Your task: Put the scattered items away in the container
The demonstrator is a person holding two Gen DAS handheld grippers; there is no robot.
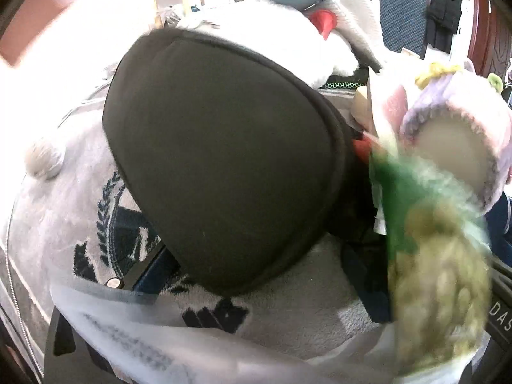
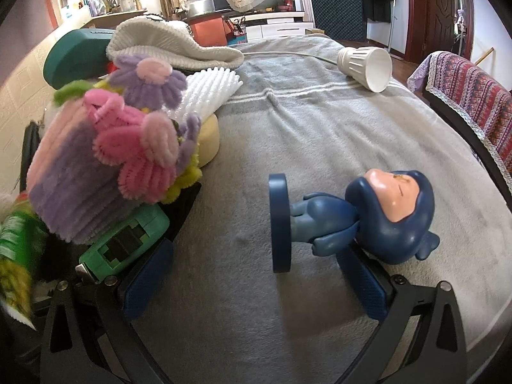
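Observation:
In the left wrist view a black padded case (image 1: 220, 160) fills the middle, held up close over a container full of soft items. The left gripper's fingers are hidden, apart from dark frame at the lower left. A green snack bag (image 1: 435, 265) and a pink-purple pipe-cleaner flower pot (image 1: 454, 140) lie at the right. In the right wrist view my right gripper (image 2: 256, 284) is open, low over the grey blanket (image 2: 320, 121). A blue figurine (image 2: 361, 220) on a round base lies on its back against the right finger (image 2: 361, 284). The flower pot (image 2: 108, 156) sits at the left.
A white paper cup (image 2: 368, 67) lies on its side on the blanket at the back right. A white knit hat (image 2: 172, 48), a green box (image 2: 76, 54), a white spiky pad (image 2: 208, 92) and a green tape measure (image 2: 128, 243) crowd the left. A chair (image 2: 470, 96) stands at the right.

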